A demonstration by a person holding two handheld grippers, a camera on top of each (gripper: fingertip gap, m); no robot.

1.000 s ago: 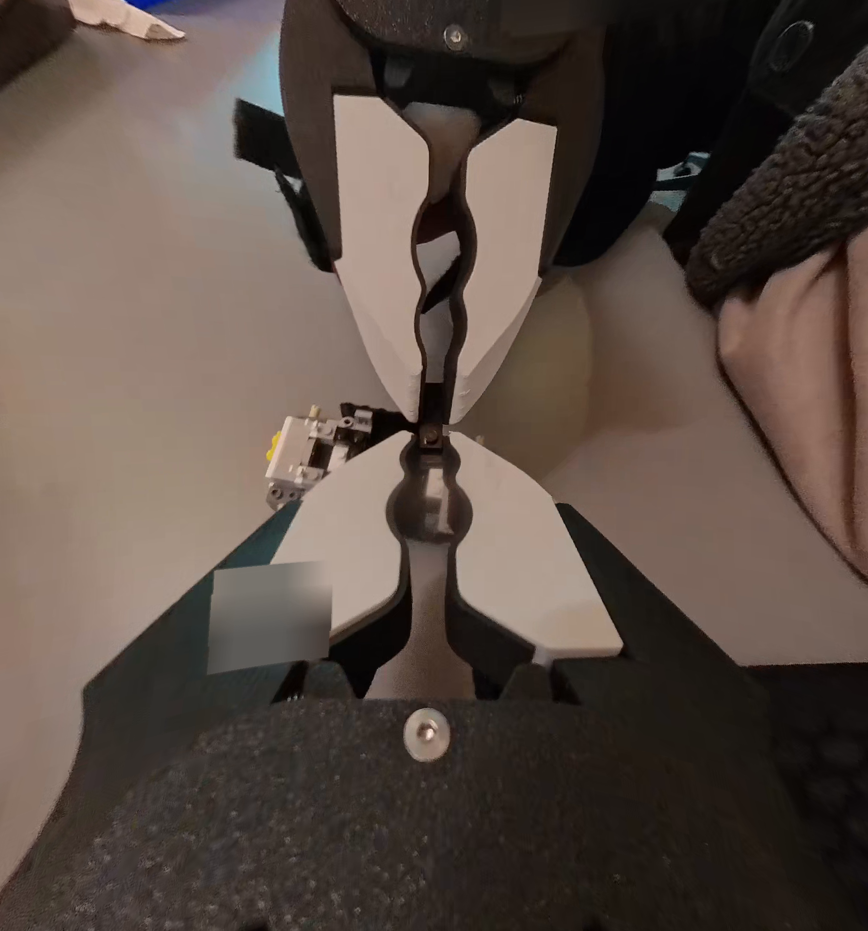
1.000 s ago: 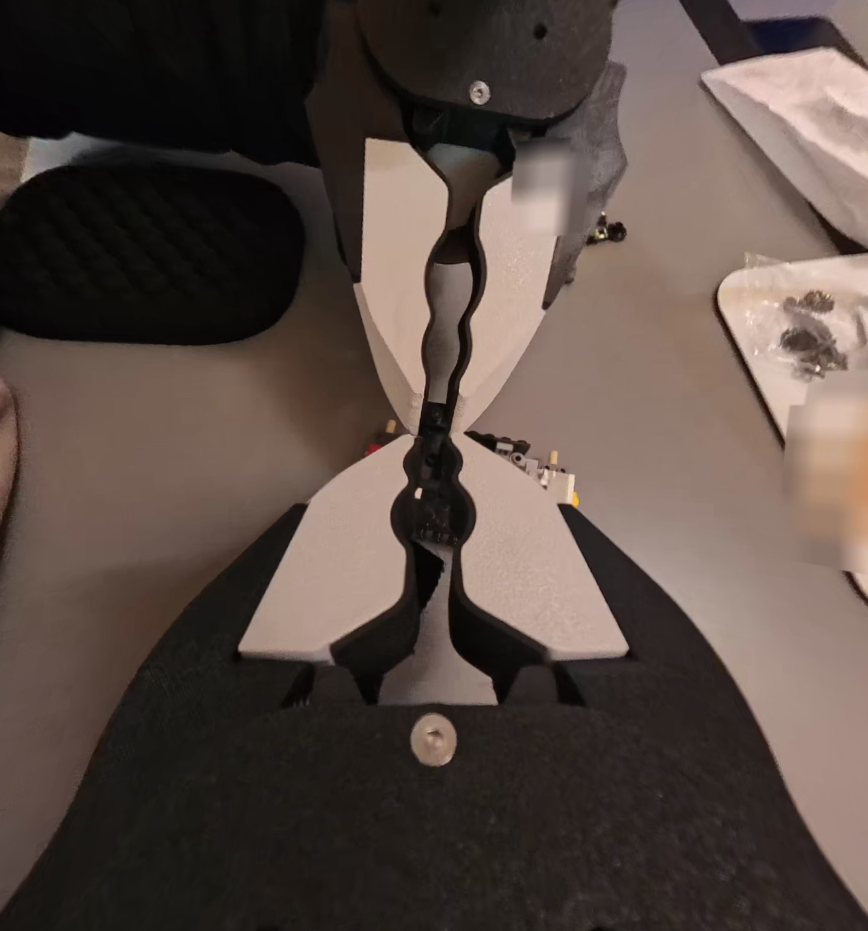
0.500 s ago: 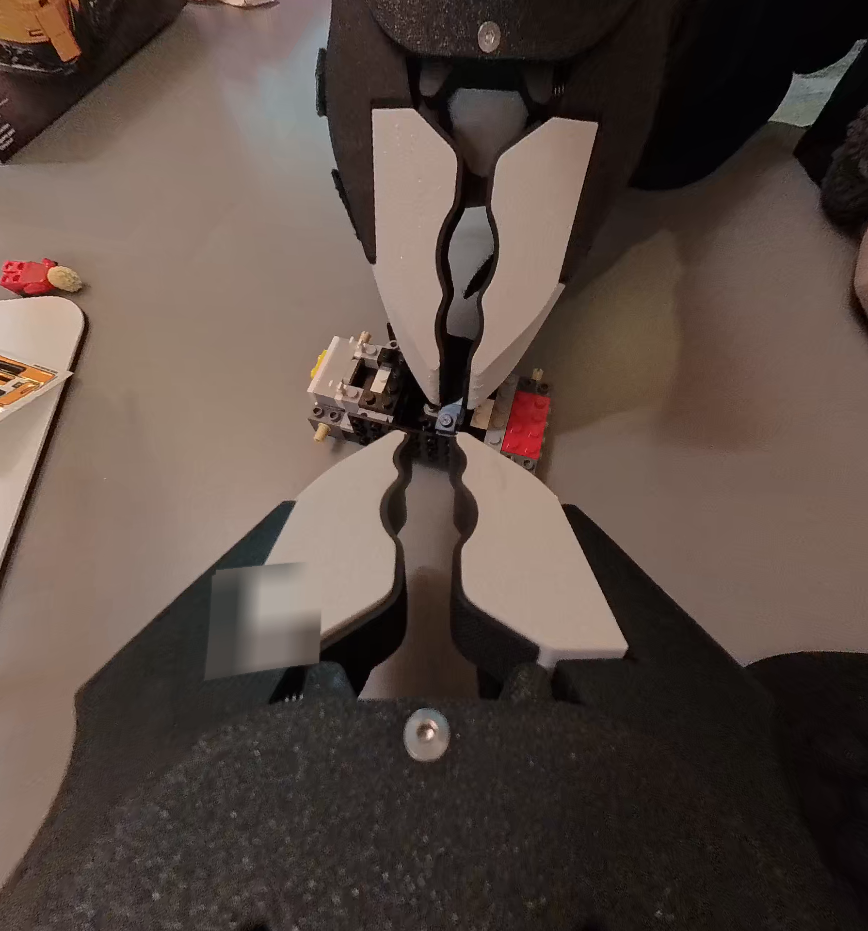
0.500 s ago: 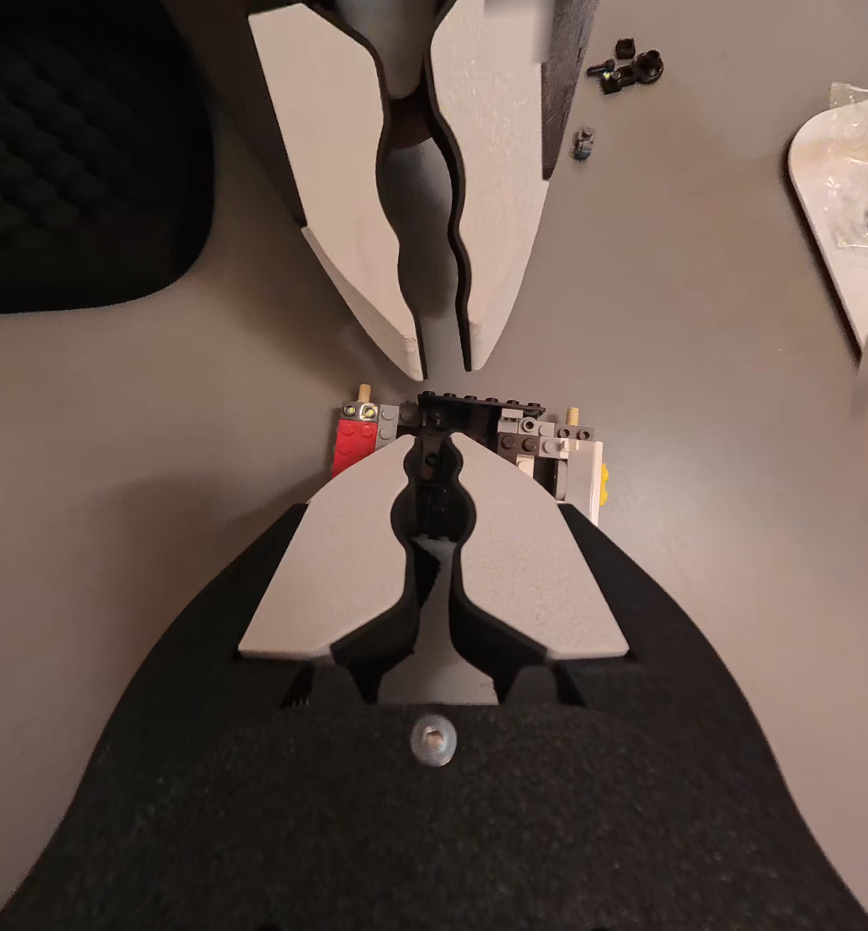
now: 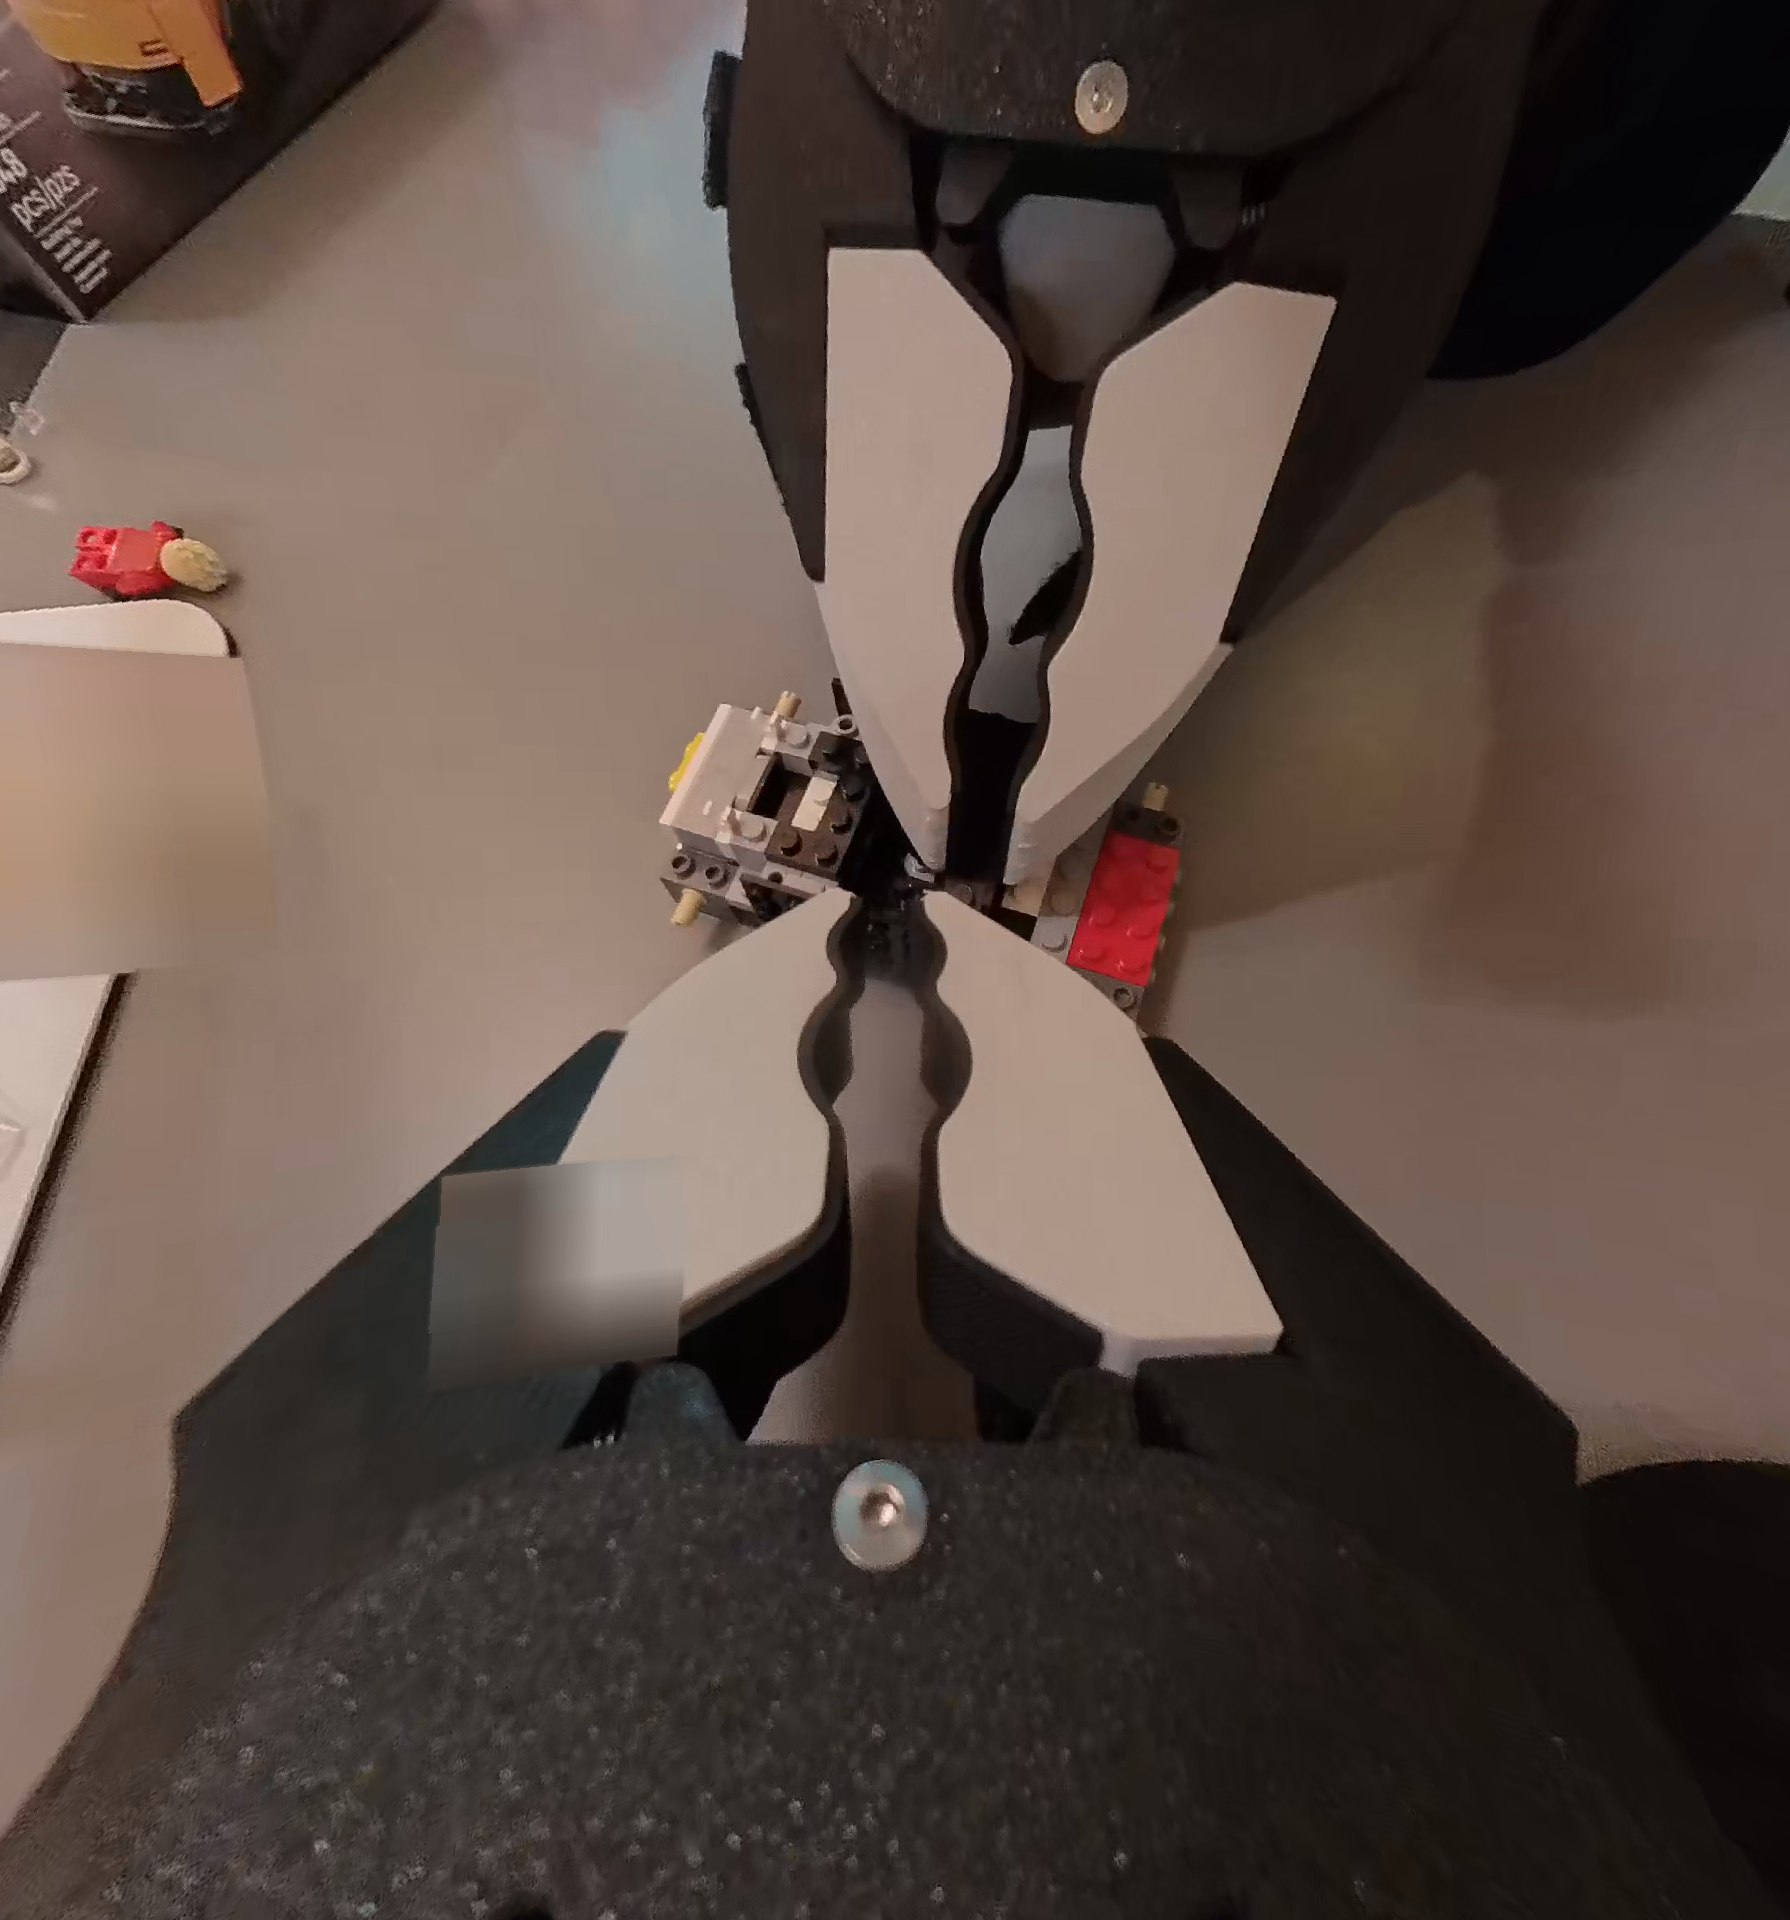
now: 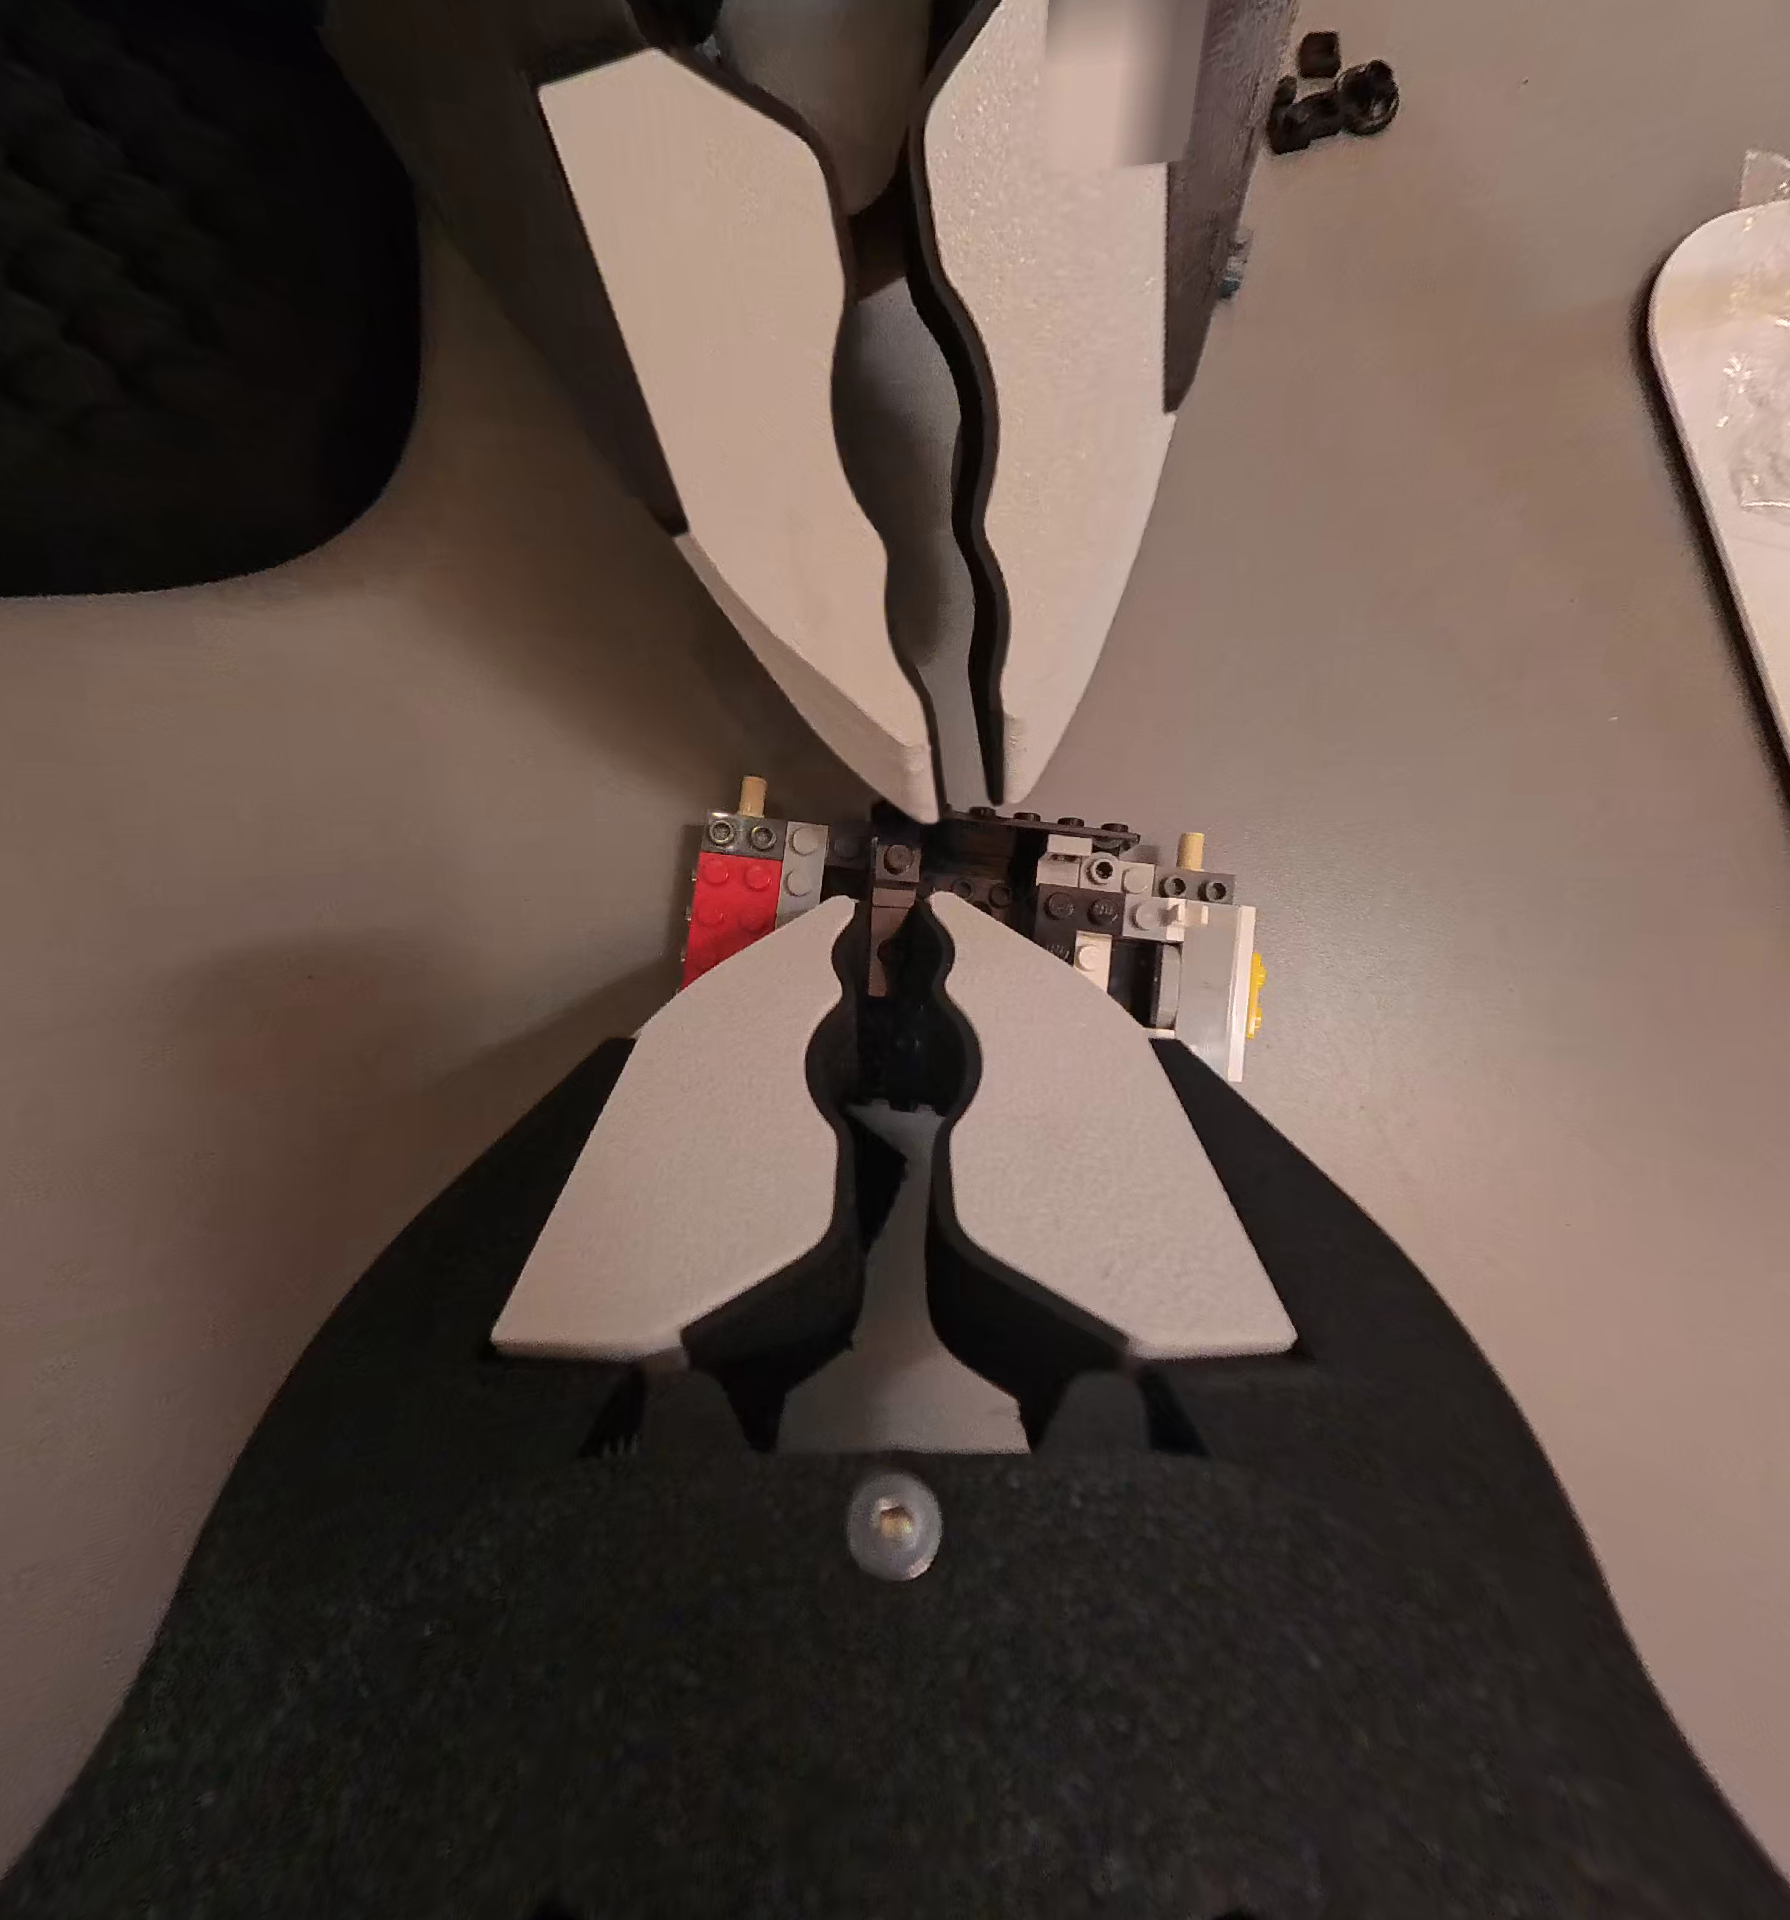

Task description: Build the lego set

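Right gripper (image 6: 896,914) is pinched on a dark piece at the middle of the lego build (image 6: 1099,914), which sits on the grey table (image 6: 351,831): red plate one end, white/grey w/ yellow bit the other (tan pegs too). Left gripper (image 6: 964,805) opposite, tips nearly together, touching its far edge.

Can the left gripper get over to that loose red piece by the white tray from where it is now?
Probably yes. The left gripper sits at the lego model, and only bare grey table lies between it and the red piece. The right gripper is on the other side, out of that path.
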